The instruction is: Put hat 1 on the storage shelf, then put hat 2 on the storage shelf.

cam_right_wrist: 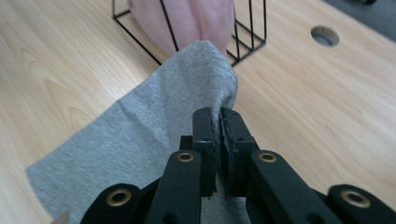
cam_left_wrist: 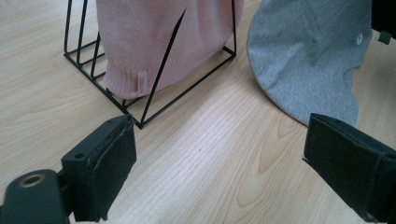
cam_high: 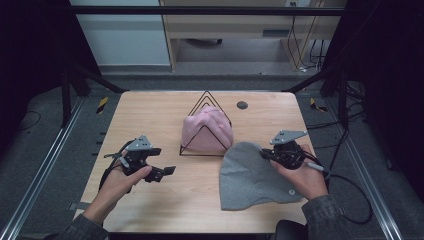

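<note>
Right gripper [cam_right_wrist: 218,122] pinches my grey hat's [cam_high: 252,175] edge shut, lifting it off the table [cam_high: 150,107] toward the wire rack [cam_high: 206,127] at eleven o'clock, where the pink hat [cam_high: 207,129] sits; left gripper [cam_high: 162,172] waits wide, empty.

no readable text anywhere, small woven tag [cam_left_wrist: 140,82] on pink beanie [cam_left_wrist: 154,42], lettering too blurred

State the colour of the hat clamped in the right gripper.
Grey. The hat shows best in the right gripper view, pinched between the right gripper jaws.
</note>
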`<action>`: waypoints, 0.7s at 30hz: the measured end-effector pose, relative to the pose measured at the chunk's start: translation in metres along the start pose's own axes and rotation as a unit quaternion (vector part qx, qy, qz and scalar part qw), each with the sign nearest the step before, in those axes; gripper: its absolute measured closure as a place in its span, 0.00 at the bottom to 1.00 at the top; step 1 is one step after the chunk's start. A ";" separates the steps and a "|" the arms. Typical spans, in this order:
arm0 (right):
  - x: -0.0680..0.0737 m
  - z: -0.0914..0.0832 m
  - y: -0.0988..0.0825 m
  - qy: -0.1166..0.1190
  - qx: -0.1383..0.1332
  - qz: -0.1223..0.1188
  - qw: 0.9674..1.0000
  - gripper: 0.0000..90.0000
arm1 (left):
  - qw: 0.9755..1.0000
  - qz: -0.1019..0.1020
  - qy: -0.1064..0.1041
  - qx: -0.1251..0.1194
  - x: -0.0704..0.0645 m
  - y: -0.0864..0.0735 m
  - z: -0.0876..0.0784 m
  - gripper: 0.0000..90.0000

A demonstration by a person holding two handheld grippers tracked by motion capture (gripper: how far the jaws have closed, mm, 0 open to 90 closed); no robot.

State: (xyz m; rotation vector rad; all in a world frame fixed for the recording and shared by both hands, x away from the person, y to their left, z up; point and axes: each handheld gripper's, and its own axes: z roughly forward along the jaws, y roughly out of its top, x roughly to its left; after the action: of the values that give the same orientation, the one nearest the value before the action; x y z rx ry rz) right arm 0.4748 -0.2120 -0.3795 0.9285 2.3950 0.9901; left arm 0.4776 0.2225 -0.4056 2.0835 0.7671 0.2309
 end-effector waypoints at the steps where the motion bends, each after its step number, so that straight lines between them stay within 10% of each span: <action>1: 0.002 -0.003 0.002 0.001 -0.002 -0.005 1.000 0.96 | 1.000 0.000 -0.001 0.000 0.000 -0.001 0.000 0.10; 21: 0.053 -0.043 0.062 0.042 -0.088 -0.069 0.993 0.96 | 0.999 -0.002 -0.018 -0.029 -0.012 -0.002 -0.005 0.10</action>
State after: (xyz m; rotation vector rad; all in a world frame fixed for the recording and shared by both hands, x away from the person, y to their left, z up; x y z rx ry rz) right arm 0.4398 -0.1625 -0.3106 0.6629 2.3569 1.1840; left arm 0.4656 0.2196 -0.4031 2.0258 0.7354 0.2104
